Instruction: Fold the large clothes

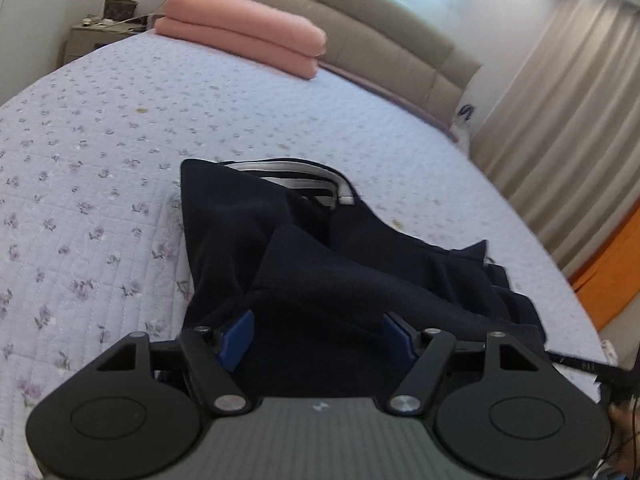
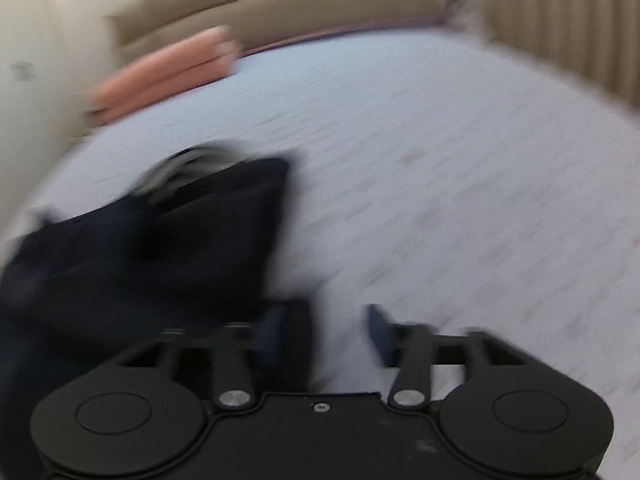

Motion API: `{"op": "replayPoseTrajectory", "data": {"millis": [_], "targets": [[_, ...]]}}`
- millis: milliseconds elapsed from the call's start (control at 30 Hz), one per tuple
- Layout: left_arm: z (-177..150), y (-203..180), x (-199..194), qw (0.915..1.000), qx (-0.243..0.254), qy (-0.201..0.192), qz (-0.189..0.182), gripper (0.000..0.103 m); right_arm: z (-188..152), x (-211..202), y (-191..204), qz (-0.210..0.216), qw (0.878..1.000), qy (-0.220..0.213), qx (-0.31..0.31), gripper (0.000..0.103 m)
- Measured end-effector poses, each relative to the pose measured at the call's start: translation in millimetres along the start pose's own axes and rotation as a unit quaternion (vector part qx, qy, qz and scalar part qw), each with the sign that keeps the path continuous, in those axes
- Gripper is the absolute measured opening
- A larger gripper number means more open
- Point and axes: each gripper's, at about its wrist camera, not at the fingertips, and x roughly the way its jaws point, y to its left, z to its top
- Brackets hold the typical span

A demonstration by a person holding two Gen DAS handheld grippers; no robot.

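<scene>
A dark navy garment [image 1: 360, 272] lies crumpled on the flowered bedspread [image 1: 100, 160], its grey-and-white striped collar [image 1: 304, 176] at the far end. My left gripper [image 1: 320, 334] hovers low over the garment's near part. Its blue pads [image 1: 238, 336] stand wide apart with cloth lying loosely between them, not pinched. The right wrist view is blurred. There the same garment [image 2: 160, 248] fills the left side. My right gripper [image 2: 326, 332] is at its near right edge, with the left pad against the dark cloth. The right pad is over bare bedspread [image 2: 460, 200], with a clear gap between them.
A folded pink blanket [image 1: 244, 36] rests by the beige padded headboard [image 1: 360, 28]. A nightstand [image 1: 100, 36] stands at the far left corner. Beige curtains [image 1: 560, 120] and an orange surface [image 1: 612, 272] line the bed's right side. Part of a hand [image 1: 620, 416] shows at the right edge.
</scene>
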Motion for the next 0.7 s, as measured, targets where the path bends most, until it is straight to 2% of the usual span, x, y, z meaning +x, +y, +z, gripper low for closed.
{"op": "replayPoseTrajectory", "data": {"millis": [33,67,133,167,200,233,267,333,433,500,600,667,700], "targets": [[2.3,0.9,2.4,0.9999,-0.007,0.007,0.008,0.067,7.7,4.9,-6.0,-0.017,1.000,0.008,0.020,0.027],[3.8,2.1,2.9,0.9997,-0.016,0.013,0.010,0.066,12.4,5.2,-14.0,-0.004,0.998,0.020,0.053,0.027],[6.8,8.3,-0.8,0.9989,-0.040,0.019,0.010,0.063,15.1,-5.5,-24.1,0.054,0.993,0.045,0.095,0.033],[8.8,11.2,-4.1,0.9984,-0.053,0.021,0.007,0.063,13.7,-13.8,-23.1,0.071,0.992,0.054,0.091,0.043],[11.5,14.3,-8.4,0.9978,-0.063,0.020,0.002,0.067,12.2,-20.3,-21.3,0.077,0.992,0.057,0.083,0.066],[14.6,16.3,-11.8,0.9974,-0.070,0.021,-0.001,0.072,11.2,-25.8,-19.1,0.082,0.992,0.060,0.071,0.082],[18.5,19.2,-14.1,0.9969,-0.075,0.023,-0.006,0.075,11.3,-28.6,-17.2,0.083,0.993,0.061,0.060,0.082],[24.6,26.5,-11.5,0.9950,-0.090,0.036,-0.022,0.093,16.5,-23.4,-14.9,0.085,0.991,0.082,0.055,0.083],[34.2,34.5,6.4,0.9904,-0.108,0.070,-0.051,0.094,17.4,-2.4,-18.7,0.108,0.982,0.136,0.073,0.083],[40.4,36.4,22.3,0.9878,-0.109,0.098,-0.053,0.095,15.5,5.5,-20.4,0.115,0.980,0.139,0.085,0.083],[49.1,32.1,39.8,0.9881,-0.077,0.122,-0.054,0.095,16.7,10.1,-13.0,0.113,0.980,0.136,0.088,0.083],[50.5,28.6,49.1,0.9873,-0.054,0.142,-0.047,0.080,17.0,11.9,-5.5,0.122,0.978,0.146,0.086,0.080],[50.8,23.5,50.2,0.9886,-0.024,0.147,-0.023,0.056,16.5,11.3,-0.1,0.120,0.978,0.147,0.082,0.066]]}}
